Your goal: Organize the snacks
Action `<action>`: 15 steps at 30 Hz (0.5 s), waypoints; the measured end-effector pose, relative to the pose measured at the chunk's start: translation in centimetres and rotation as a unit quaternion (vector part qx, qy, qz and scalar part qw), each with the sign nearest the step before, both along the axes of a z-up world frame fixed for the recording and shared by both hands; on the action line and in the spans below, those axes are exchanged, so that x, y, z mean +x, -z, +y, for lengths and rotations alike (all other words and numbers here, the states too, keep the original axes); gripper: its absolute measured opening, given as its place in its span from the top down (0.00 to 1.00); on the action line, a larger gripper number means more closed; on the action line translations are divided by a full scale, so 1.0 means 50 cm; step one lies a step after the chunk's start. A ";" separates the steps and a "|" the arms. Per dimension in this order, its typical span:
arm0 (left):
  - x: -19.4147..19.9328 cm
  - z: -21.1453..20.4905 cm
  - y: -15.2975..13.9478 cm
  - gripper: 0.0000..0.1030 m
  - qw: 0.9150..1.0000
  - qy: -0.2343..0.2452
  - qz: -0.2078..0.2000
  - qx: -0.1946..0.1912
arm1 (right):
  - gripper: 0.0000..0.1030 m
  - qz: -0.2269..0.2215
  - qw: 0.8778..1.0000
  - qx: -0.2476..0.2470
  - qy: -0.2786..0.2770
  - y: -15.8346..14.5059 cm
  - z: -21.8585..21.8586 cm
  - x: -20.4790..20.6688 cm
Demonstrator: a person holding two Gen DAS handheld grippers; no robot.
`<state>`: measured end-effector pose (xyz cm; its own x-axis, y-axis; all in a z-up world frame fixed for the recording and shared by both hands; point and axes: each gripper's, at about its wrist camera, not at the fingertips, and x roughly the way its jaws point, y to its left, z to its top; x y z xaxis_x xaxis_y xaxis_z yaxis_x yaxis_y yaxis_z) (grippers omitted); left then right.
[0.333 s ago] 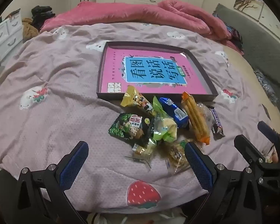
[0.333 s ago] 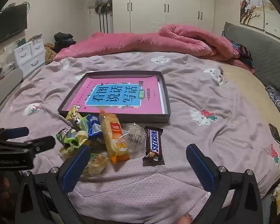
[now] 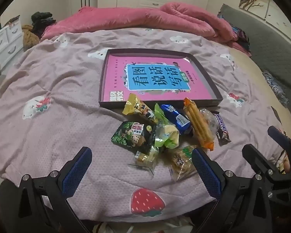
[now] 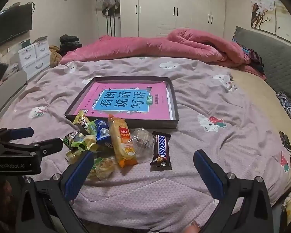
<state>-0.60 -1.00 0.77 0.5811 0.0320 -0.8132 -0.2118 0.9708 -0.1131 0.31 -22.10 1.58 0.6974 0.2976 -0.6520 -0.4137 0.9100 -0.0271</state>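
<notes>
Since a moment ago, my view has closed in slightly on the snack pile (image 3: 164,134); nothing there has shifted, so sorting hasn't begun. My left hand-held gripper (image 3: 141,167) and right hand-held gripper (image 4: 143,171) both stand spread wide, empty. The pile sits on the bed (image 3: 54,101) at the tray's (image 3: 103,81) six o'clock edge. A pink book (image 3: 157,79) fills the tray. The Snickers bar (image 4: 161,148) lies apart at three o'clock, easiest to reach.

Right gripper (image 4: 141,171) wide open above bed (image 4: 213,155), Snickers bar (image 4: 161,149) just ahead, snack pile (image 4: 106,139) touching tray (image 4: 174,104) front edge
</notes>
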 end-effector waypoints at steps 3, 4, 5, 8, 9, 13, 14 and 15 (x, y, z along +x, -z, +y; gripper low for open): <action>-0.002 0.000 -0.001 0.01 1.000 -0.001 0.001 0.000 | 0.00 0.002 1.000 0.007 -0.007 0.010 -0.011 0.011; -0.002 -0.001 0.000 0.01 1.000 -0.001 0.001 0.000 | 0.00 0.005 1.000 0.007 -0.007 0.010 -0.011 0.013; -0.002 -0.002 -0.001 0.01 1.000 -0.002 0.001 0.000 | 0.00 0.006 1.000 0.007 -0.007 0.011 -0.012 0.017; -0.002 -0.005 0.002 0.01 1.000 -0.001 0.001 0.002 | 0.00 0.009 1.000 0.009 -0.006 0.012 -0.013 0.024; -0.002 -0.004 0.002 0.01 1.000 -0.002 0.000 0.003 | 0.00 0.010 1.000 0.008 -0.007 0.013 -0.013 0.024; -0.002 -0.002 0.003 0.01 1.000 0.000 0.001 0.002 | 0.00 0.012 1.000 0.008 -0.007 0.014 -0.011 0.026; -0.002 -0.002 0.003 0.01 1.000 0.000 0.002 0.002 | 0.00 0.013 1.000 0.008 -0.006 0.014 -0.012 0.026; -0.002 0.000 0.003 0.01 1.000 0.000 0.003 0.002 | 0.00 0.013 1.000 0.008 -0.006 0.016 -0.011 0.027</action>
<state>-0.72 -1.00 0.63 0.5765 0.0356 -0.8163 -0.2126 0.9712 -0.1077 1.66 -22.64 0.76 0.6763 0.3173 -0.6647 -0.4258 0.9048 -0.0014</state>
